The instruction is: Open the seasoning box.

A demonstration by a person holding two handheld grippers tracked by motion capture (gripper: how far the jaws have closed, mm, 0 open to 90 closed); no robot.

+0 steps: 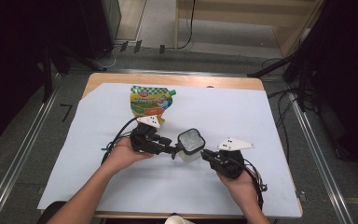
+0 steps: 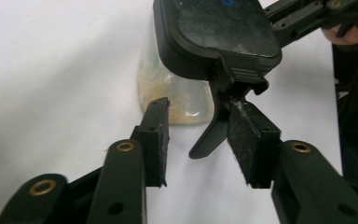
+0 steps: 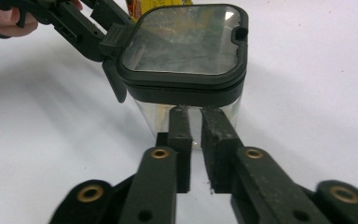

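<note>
A clear square container (image 1: 189,155) with a black-rimmed lid (image 1: 191,140) stands mid-table on the white sheet. In the left gripper view, pale crumbs cling to its wall (image 2: 168,88). The lid's black latch (image 2: 212,135) hangs down between the jaws of my left gripper (image 2: 200,103). Those jaws stand apart: the right pad (image 2: 247,140) lies against the latch, the left pad (image 2: 156,135) is clear of it. My right gripper (image 3: 191,112) has its jaws nearly together, a thin slit between them, tips at the container's wall just under the lid (image 3: 184,39). From above, the left gripper (image 1: 175,151) and the right gripper (image 1: 204,153) flank the container.
A green and yellow spouted pouch (image 1: 151,101) lies flat behind the left gripper. The white sheet (image 1: 121,186) covers most of the wooden table (image 1: 121,78). A paper cup's rim (image 1: 177,220) shows at the near edge. Cables and metal rails run along the floor on both sides.
</note>
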